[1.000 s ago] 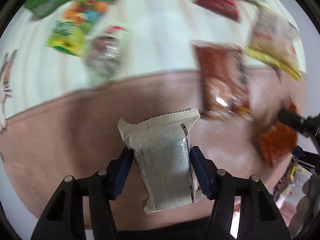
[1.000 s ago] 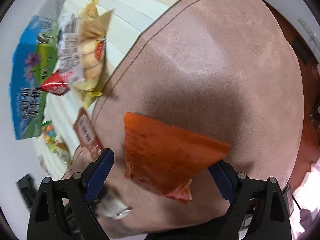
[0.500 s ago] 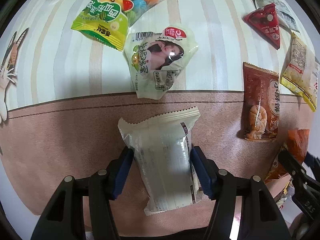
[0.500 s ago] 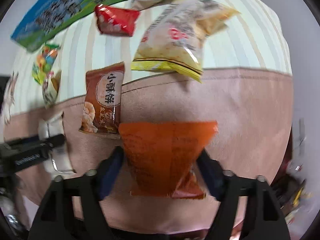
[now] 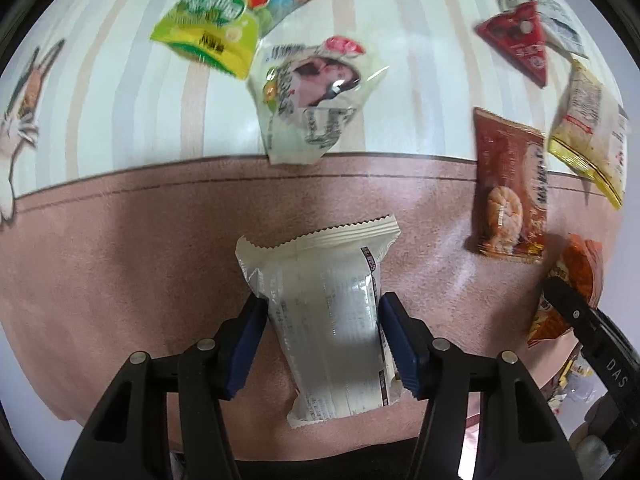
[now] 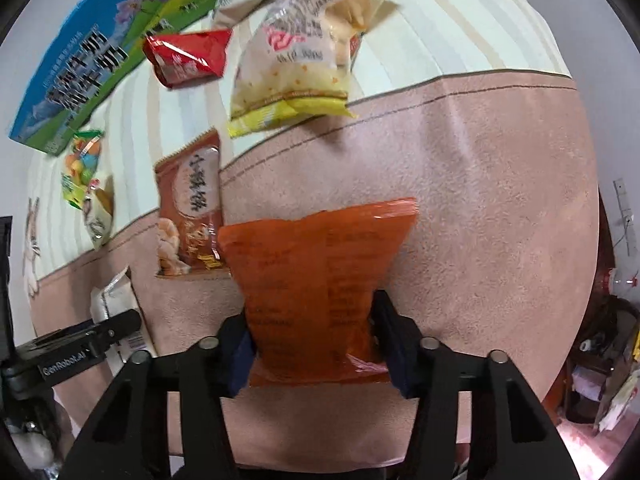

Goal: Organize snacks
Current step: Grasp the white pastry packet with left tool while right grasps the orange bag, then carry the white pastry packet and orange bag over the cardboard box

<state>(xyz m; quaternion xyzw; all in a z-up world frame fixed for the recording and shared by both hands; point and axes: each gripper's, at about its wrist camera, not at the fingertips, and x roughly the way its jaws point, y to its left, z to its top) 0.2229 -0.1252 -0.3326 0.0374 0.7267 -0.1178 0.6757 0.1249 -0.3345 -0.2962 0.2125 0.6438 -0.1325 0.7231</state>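
My left gripper (image 5: 322, 320) is shut on a white snack packet (image 5: 320, 304), held above the pink band of the table mat (image 5: 120, 260). My right gripper (image 6: 314, 332) is shut on an orange snack bag (image 6: 320, 288) over the same pink band; this bag also shows at the right edge of the left wrist view (image 5: 576, 276). The white packet shows at the lower left of the right wrist view (image 6: 116, 304). A brown snack bag (image 5: 508, 184) lies between the two.
On the striped cloth lie a green candy bag (image 5: 224, 20), a clear packet with a face print (image 5: 316, 92), a red triangular packet (image 5: 520, 44), a yellow-edged chip bag (image 6: 304, 52) and a blue-green box (image 6: 96, 48). Clutter sits beyond the table's right edge (image 6: 600, 360).
Both grippers swung round to face the striped cloth and the row of snacks. Each has kept its hold on its packet throughout.
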